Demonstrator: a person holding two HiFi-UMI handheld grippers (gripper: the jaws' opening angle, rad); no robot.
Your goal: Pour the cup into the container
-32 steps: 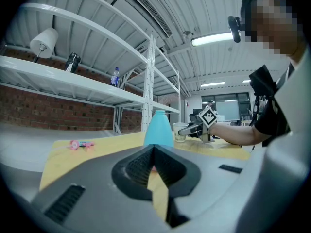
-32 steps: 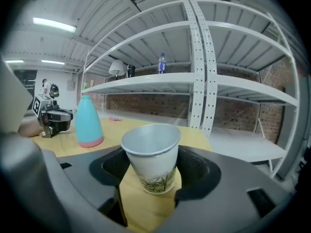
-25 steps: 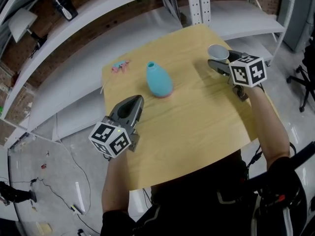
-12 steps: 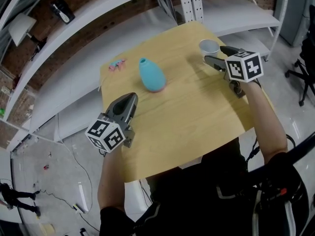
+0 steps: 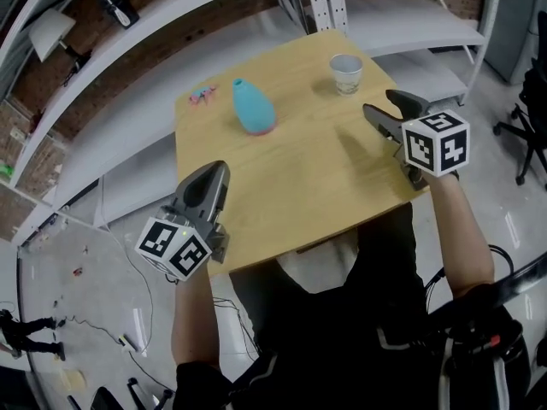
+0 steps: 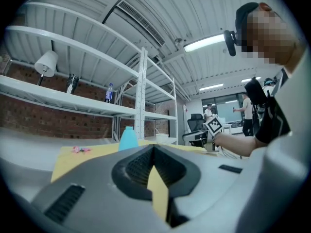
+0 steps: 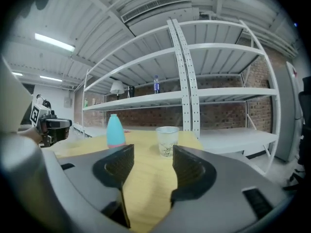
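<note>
- The wooden table is lying under both claws, with white shelving standing beyond.
- The cup is standing upright, mouth up, ahead of the right claw and clear of it.
- The blue container is standing neck-up, ahead of the left claw.
- The right claw is released and empty, its jaws just narrowing. The left claw is clenched on nothing.
- Both claws are backing off. The cup, earlier at the right jaws' tips, is standing free.

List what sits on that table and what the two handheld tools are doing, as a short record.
table: light wood
cup: upright, far right, touched by neither tool
blue container: upright, left of cup
pink item: small, far left edge, too small to identify
left tool: shut, empty
right tool: open, jaws just closing a little, nothing between them, cup ahead
</note>
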